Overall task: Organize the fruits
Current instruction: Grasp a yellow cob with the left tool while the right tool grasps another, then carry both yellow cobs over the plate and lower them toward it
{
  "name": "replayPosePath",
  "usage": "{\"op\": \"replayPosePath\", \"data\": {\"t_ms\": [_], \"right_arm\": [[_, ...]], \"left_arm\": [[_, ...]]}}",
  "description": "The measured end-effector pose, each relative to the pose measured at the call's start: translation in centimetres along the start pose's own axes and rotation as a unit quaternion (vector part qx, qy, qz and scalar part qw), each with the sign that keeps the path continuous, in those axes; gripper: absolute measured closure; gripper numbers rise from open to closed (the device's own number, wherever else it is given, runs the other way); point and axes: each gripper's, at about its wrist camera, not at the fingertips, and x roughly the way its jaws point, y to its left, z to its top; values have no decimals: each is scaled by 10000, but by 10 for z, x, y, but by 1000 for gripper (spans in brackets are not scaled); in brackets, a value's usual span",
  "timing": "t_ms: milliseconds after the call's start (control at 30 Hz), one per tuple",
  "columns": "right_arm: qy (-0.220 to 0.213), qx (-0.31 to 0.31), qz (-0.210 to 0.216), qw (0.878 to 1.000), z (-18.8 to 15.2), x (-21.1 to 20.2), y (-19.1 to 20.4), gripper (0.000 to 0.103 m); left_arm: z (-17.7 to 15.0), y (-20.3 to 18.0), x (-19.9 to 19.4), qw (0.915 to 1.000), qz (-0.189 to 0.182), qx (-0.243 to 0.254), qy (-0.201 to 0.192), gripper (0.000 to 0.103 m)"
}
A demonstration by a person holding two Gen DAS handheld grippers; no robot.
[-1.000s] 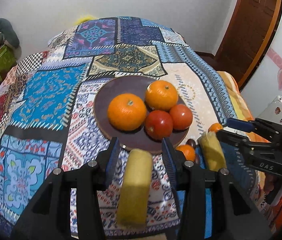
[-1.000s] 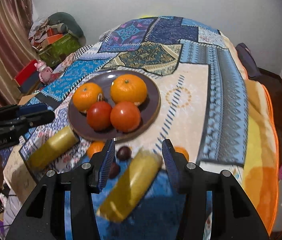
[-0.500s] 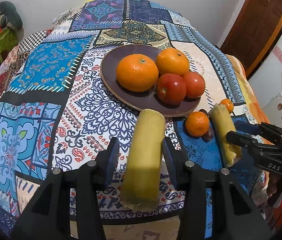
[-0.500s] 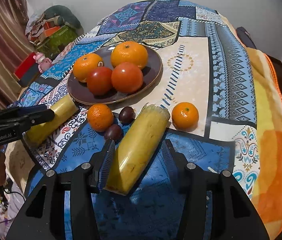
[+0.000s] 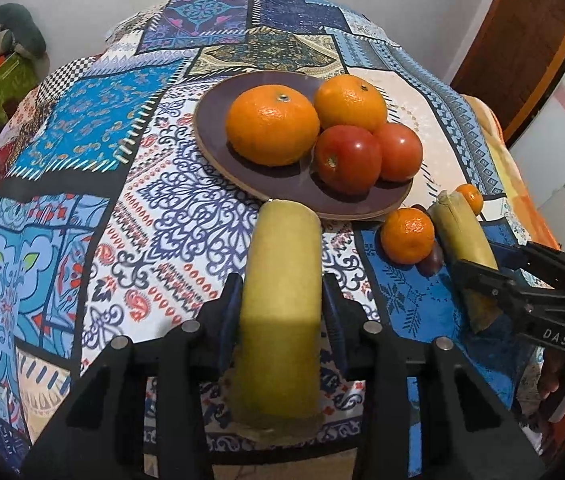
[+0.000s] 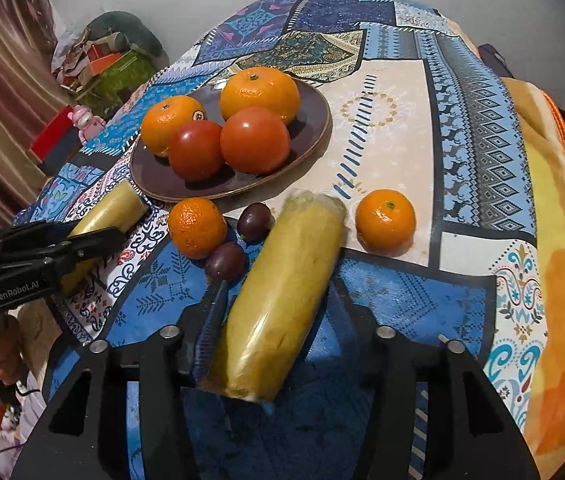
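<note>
Left wrist view: left gripper (image 5: pixel 282 296) angled steeply down over a patchwork tablecloth (image 5: pixel 82 184), jaws closing on a yellow cylinder (image 5: pixel 280 312), pads against its sides; just beyond its far end, a brown plate (image 5: pixel 218 120) holding two oranges (image 5: pixel 272 124) and two tomatoes (image 5: pixel 348 158). Right wrist view: right gripper (image 6: pixel 276 308) likewise tilted down, jaws closing around a second yellow cylinder (image 6: pixel 286 292), left pad touching, right pad hidden. Beside it on the cloth, two mandarins (image 6: pixel 196 226), two dark plums (image 6: pixel 224 260). A hand (image 6: pixel 4 360) at the left edge.
</note>
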Motion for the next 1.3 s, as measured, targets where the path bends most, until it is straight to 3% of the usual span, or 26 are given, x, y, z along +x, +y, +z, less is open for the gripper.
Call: {"op": "replayPosePath", "data": {"t_ms": [133, 400, 600, 933, 1300], "right_arm": [[-23, -40, -56, 10000, -5, -9, -7, 67], [81, -102, -83, 9999, -7, -13, -12, 67], [196, -73, -100, 9997, -2, 1, -10, 66], [29, 41, -82, 10000, 3, 3, -10, 67], [-346, 93, -24, 9994, 19, -23, -14, 67]], "left_arm": [[-4, 8, -7, 9999, 17, -133, 11, 66], [-10, 11, -11, 9998, 126, -147, 14, 66], [-12, 15, -10, 9998, -3, -161, 68, 66], [-13, 5, -6, 9997, 187, 130, -61, 66], [-6, 29, -25, 9995, 212, -103, -204, 66]]}}
